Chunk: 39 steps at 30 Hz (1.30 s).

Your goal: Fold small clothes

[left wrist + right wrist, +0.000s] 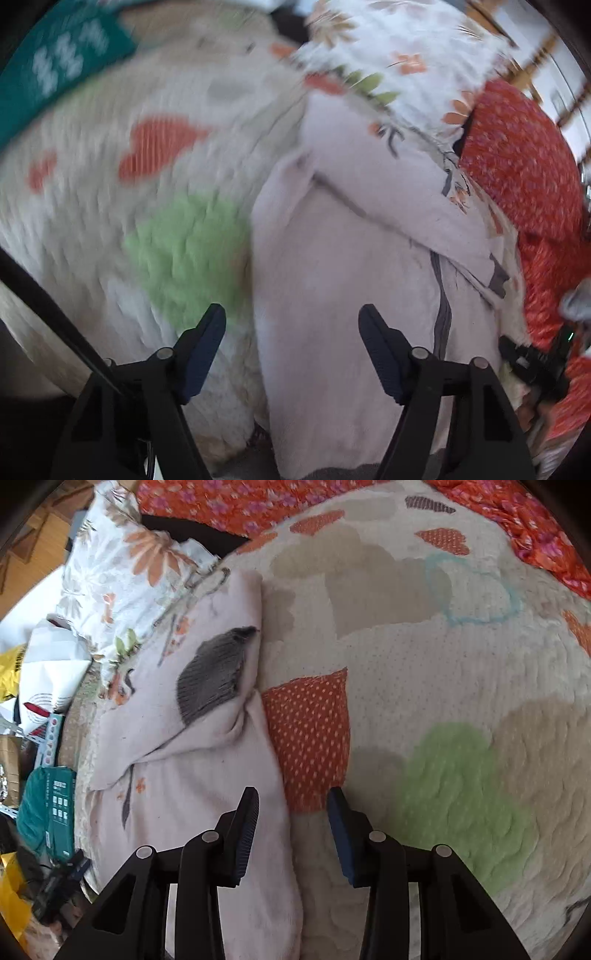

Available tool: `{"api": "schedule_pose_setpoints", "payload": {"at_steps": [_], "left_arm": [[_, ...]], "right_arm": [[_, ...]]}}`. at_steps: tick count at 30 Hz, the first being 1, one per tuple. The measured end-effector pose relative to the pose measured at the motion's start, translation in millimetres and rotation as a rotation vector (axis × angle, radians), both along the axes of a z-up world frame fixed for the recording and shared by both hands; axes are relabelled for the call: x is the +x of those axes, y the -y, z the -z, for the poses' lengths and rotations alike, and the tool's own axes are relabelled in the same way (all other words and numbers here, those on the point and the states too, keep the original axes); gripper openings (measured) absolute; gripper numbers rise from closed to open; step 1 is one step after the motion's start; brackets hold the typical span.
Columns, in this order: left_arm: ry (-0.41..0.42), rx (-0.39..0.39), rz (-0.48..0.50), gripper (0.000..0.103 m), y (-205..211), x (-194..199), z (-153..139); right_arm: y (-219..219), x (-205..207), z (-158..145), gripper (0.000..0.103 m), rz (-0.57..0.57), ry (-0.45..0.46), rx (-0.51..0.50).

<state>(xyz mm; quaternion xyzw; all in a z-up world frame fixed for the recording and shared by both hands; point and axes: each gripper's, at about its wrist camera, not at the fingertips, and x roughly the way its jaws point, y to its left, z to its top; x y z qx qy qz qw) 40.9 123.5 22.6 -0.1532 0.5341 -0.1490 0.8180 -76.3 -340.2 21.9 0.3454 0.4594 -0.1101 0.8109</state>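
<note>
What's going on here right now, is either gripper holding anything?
A person is folding a small pale pink garment with a grey ribbed cuff, laid on a patchwork quilt. The left gripper hangs open over the garment's near end, gripping nothing. The right gripper is open too, at the garment's right edge where it meets the quilt. A floral cloth lies behind.

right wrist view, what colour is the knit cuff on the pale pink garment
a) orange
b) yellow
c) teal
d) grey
d: the ribbed cuff on the pale pink garment is dark grey, lying beside the orange dotted patch on the blanket.
</note>
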Motion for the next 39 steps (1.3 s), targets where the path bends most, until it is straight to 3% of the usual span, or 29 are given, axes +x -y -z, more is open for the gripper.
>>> {"api": "schedule_pose_setpoints", "payload": {"at_steps": [1, 7, 9, 12, 17, 21, 25, 31, 34, 39], "left_arm": [[-0.027, -0.032, -0.011, 0.072, -4, 0, 8], [0.005, -0.057, 0.06, 0.071, 4, -17, 10], [-0.001, -0.062, 0.089, 0.057, 10, -23, 12], [-0.032, -0.082, 0.157, 0.045, 19, -34, 16], [-0.02, -0.05, 0.182, 0.045, 23, -57, 17], [-0.055, -0.057, 0.202, 0.045, 24, -79, 24], [-0.057, -0.015, 0.215, 0.045, 21, -101, 27], [-0.03, 0.012, 0.088, 0.045, -18, -109, 25], [-0.052, -0.017, 0.054, 0.045, -34, -110, 29], [-0.036, 0.089, 0.132, 0.023, -25, -118, 35]], "right_arm": [[-3, -3, 0, 0.042, -0.013, 0.005, 0.022], [-16, -36, 14, 0.043, -0.013, 0.09, 0.219], [-22, -45, 21, 0.043, -0.017, 0.112, 0.288], [-30, -60, 26, 0.043, -0.002, 0.151, 0.353], [-50, -78, 40, 0.043, -0.017, 0.182, 0.49], [-73, -87, 36, 0.043, -0.056, 0.172, 0.457], [-93, -96, 38, 0.043, -0.079, 0.165, 0.454], [-101, -107, 50, 0.043, -0.069, 0.164, 0.519], [-98, -109, 52, 0.043, -0.056, 0.168, 0.543], [-97, -108, 52, 0.043, -0.06, 0.165, 0.535]]}}
